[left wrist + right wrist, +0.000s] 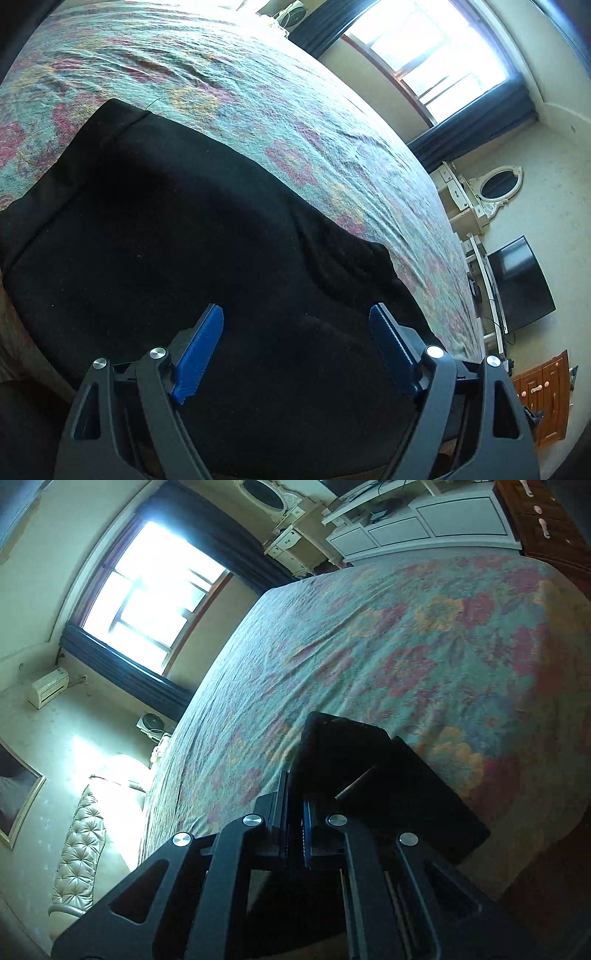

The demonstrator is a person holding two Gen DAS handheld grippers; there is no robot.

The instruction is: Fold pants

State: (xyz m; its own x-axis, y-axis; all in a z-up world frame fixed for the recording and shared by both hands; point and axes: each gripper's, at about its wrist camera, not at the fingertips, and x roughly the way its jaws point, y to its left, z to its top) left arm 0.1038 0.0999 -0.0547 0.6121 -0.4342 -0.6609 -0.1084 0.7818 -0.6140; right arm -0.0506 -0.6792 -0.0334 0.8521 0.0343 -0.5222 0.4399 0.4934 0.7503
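- I see the black pants (177, 236) lying on the bed (258, 110), spread over the near part of its floral bedspread, close to the edge where I stand.
- In the left wrist view the pants fill most of the lower frame; a hemmed straight edge runs along their far left side and a rumpled fold sits at their right side.
- My left gripper (295, 332) is spread wide above the cloth, its 2 blue ribbed pads (201, 350) well apart, with nothing pinched between them; I cannot tell whether the tips touch the fabric.
- My right gripper (295, 812) has its jaws pressed together, only a thin slit showing between the pads.
- In the right wrist view dark fabric of the pants (369, 775) rises right at those tips and looks pinched between them, a doubled corner standing up over the bedspread.
- A thin pale strip shows on that black fabric just beside the right tips; I cannot tell what it is.
- Beyond the bed I see a bright window (147, 590) with dark blue curtains (476, 125), an oval mirror (498, 182) on a cream dresser, a dark television screen (517, 284) and a white low cabinet (424, 524).
- A tufted cream headboard (81, 849) stands at the bed's far end in the right wrist view.
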